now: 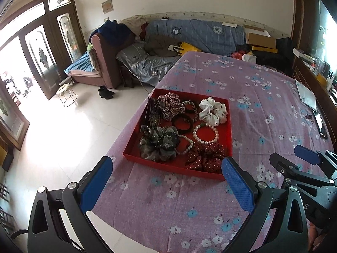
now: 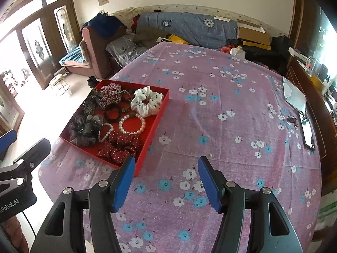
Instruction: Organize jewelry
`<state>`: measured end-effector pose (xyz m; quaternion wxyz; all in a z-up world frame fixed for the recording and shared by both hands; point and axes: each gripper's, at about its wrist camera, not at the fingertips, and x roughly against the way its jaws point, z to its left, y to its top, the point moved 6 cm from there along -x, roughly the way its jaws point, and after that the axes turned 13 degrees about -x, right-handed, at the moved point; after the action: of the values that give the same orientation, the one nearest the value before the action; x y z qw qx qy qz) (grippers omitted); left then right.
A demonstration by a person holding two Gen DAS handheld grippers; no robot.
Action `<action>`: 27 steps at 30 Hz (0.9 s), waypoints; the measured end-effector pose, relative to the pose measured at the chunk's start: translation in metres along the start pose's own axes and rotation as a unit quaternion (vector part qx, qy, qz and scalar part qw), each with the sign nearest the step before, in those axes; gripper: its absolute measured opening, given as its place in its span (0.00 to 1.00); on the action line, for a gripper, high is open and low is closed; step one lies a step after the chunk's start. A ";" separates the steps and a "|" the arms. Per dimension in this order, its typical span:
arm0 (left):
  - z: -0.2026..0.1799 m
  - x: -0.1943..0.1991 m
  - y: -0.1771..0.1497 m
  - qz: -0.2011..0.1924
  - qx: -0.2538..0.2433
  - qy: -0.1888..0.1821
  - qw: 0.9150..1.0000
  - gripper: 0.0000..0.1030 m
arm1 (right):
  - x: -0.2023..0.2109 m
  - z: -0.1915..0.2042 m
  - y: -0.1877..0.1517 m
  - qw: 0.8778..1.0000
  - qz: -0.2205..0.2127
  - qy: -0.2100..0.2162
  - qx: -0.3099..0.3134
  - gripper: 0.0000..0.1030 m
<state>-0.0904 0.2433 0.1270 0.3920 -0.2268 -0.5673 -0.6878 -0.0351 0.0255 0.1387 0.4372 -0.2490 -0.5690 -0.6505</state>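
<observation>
A red tray (image 1: 230,124) (image 2: 155,124) sits on the pink floral tablecloth near its left edge. It holds several hair scrunchies, among them a white dotted one (image 1: 213,111) (image 2: 146,101), a grey gauzy one (image 1: 159,143) (image 2: 85,129) and a dark red dotted one (image 1: 205,157) (image 2: 120,145). A pearl bracelet (image 1: 206,132) (image 2: 132,124) and a second pearl strand (image 1: 186,145) (image 2: 106,132) also lie in it. My left gripper (image 1: 166,166) is open and empty, just before the tray's near edge. My right gripper (image 2: 166,164) is open and empty over bare cloth right of the tray.
The tablecloth (image 1: 252,97) (image 2: 221,105) covers a wide table. A phone (image 2: 307,130) (image 1: 319,122), a small dark beaded item (image 2: 291,119) and white paper (image 2: 294,97) lie at the right edge. A cluttered sofa (image 1: 189,35) and a wire stool (image 1: 66,94) stand beyond.
</observation>
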 end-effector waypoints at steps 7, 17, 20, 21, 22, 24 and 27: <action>0.005 -0.019 0.001 0.015 -0.001 -0.018 1.000 1.00 | -0.014 0.005 -0.002 1.000 0.017 -0.012 -0.006 0.65; 0.016 -0.048 0.002 0.037 0.003 -0.045 0.998 1.00 | -0.029 0.011 0.000 0.999 0.032 -0.031 -0.019 0.65; 0.018 -0.058 0.001 0.048 0.008 -0.054 0.997 1.00 | -0.033 0.014 -0.001 0.999 0.037 -0.035 -0.019 0.65; 0.018 -0.061 0.000 0.052 0.009 -0.057 0.997 1.00 | -0.035 0.015 -0.002 0.998 0.039 -0.037 -0.019 0.65; 0.020 -0.064 -0.001 0.056 0.011 -0.059 0.997 1.00 | -0.037 0.015 -0.002 0.998 0.041 -0.038 -0.020 0.65; 0.022 -0.071 -0.003 0.064 0.014 -0.063 0.996 1.00 | -0.040 0.017 -0.004 0.998 0.046 -0.041 -0.021 0.65; 0.025 -0.078 -0.004 0.071 0.015 -0.065 0.995 1.00 | -0.045 0.019 -0.005 0.997 0.053 -0.045 -0.021 0.66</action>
<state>-0.0514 0.2891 0.0718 0.4052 -0.3049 -0.5847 -0.6332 -0.0204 0.0570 0.1032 0.4396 -0.3168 -0.5599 -0.6268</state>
